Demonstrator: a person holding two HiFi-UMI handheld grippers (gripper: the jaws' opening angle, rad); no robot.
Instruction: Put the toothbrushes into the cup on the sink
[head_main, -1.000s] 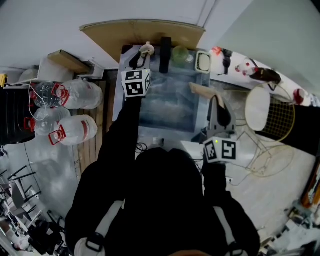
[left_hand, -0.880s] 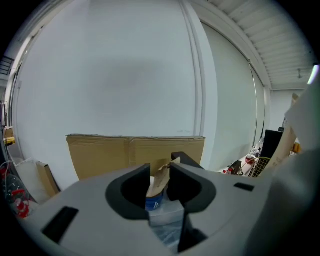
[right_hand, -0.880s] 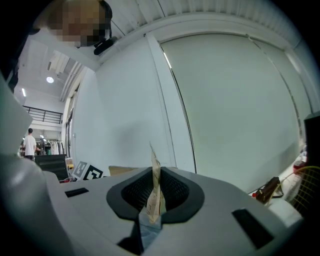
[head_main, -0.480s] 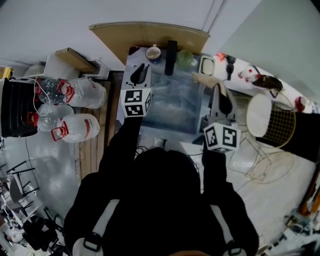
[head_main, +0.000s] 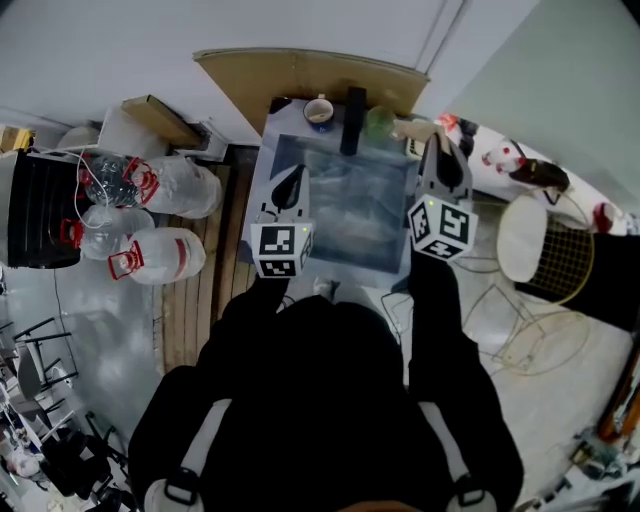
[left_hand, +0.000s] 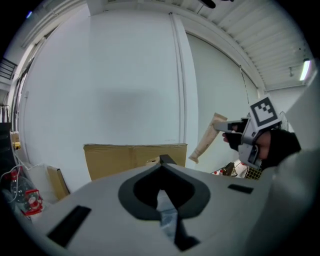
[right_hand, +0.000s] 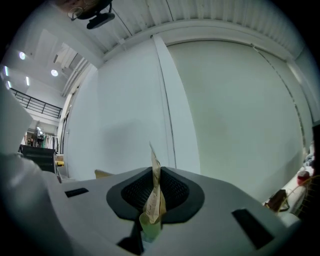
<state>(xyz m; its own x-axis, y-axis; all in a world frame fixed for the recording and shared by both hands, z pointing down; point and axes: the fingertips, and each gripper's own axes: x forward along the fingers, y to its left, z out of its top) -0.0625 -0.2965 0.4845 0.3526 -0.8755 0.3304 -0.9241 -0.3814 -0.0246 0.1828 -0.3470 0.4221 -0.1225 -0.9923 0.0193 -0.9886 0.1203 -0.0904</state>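
A small white cup (head_main: 319, 110) stands on the back rim of the grey sink (head_main: 262, 176), left of a black faucet (head_main: 352, 120). My left gripper (head_main: 293, 176) hangs over the sink's left side, well short of the cup; its jaws (left_hand: 161, 162) are shut with nothing between them. My right gripper (head_main: 437, 142) is raised over the sink's back right corner, shut on a toothbrush in a tan paper wrapper (head_main: 413, 128). The right gripper view shows the wrapper and a pale green handle end (right_hand: 152, 207) pinched between the pads. The wrapped toothbrush (left_hand: 206, 144) also shows in the left gripper view.
A greenish bottle (head_main: 378, 122) and a white item sit right of the faucet. Flat cardboard (head_main: 310, 72) leans on the wall behind the sink. Large water bottles (head_main: 160, 188) lie on the floor at left. A wire chair (head_main: 560, 250) stands at right.
My left gripper has drawn back from the cup toward me. My right gripper has moved forward with the wrapped toothbrush to the sink's back right corner.
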